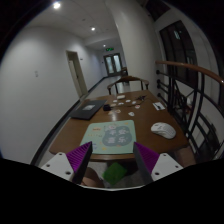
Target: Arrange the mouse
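A white mouse lies on the long wooden table, on its right side. A pale green mat with printed patterns lies flat near the table's front edge, left of the mouse and just beyond the fingers. My gripper is open and holds nothing, at the table's front edge. Its purple pads stand wide apart. The mouse is ahead of the fingers and to the right, well apart from them. A small green shape shows low between the fingers, below the table edge; I cannot tell what it is.
A dark laptop lies on the table's left side. Several white papers or cards lie further back. A wooden chair stands at the far end. A wooden frame rises along the right. Doors stand at the back.
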A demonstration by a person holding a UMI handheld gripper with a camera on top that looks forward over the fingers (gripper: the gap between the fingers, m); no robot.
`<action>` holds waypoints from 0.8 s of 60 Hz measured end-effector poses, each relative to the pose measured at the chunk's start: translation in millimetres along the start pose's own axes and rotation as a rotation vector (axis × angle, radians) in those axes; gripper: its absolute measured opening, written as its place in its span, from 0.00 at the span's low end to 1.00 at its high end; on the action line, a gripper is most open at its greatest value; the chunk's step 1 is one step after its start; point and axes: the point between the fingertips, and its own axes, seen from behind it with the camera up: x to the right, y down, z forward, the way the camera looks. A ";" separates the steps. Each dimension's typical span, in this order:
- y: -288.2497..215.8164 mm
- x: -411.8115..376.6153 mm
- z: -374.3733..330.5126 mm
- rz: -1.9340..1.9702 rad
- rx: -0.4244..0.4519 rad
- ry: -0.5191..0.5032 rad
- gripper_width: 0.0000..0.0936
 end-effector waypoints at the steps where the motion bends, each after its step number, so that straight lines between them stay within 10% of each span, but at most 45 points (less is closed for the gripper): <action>1: 2.1 2.6 -6.3 -0.006 -0.002 0.007 0.89; 22: 10.7 206.1 60.9 -0.084 -0.076 0.263 0.88; 48: -18.5 281.9 180.3 -0.141 -0.080 0.178 0.89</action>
